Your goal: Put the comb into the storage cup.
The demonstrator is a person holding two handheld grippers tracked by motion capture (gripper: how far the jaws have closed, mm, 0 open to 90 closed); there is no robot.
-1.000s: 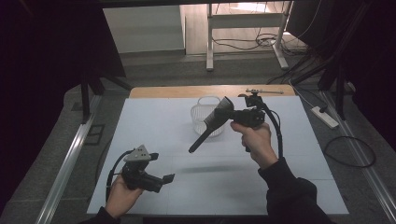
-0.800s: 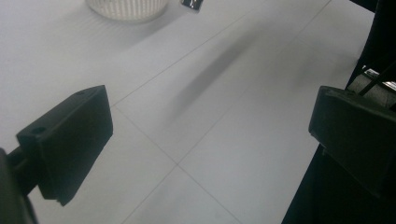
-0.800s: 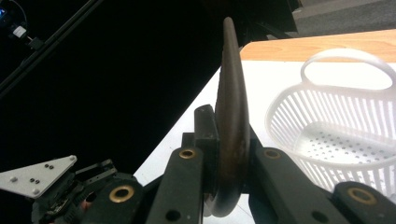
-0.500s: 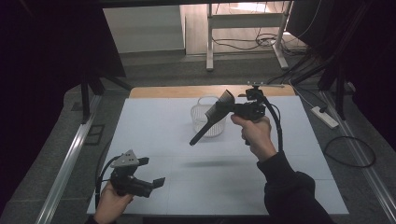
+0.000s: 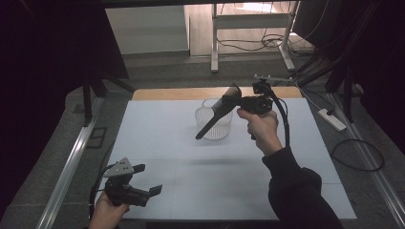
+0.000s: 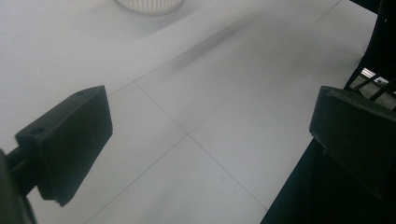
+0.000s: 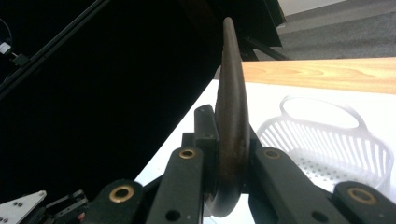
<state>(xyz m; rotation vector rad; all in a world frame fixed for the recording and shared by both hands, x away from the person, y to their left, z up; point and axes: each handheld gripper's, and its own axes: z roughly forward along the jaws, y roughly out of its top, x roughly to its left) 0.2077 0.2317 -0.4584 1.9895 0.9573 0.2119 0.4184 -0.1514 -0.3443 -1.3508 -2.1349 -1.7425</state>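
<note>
Right hand-held gripper (image 5: 228, 101) sits at upper centre of the high view, and I have its jaws clamped on one dark wooden spatula (image 5: 216, 116) (in the right gripper view the spatula (image 7: 231, 116) stands edge-on between them). Its long end slants down-left in front of the one white slotted basket (image 5: 214, 125) on the white counter (image 5: 200, 181). My left hand-held gripper (image 5: 145, 179), at lower left, is wide open and holds nothing. I count two grippers, one spatula, one basket.
</note>
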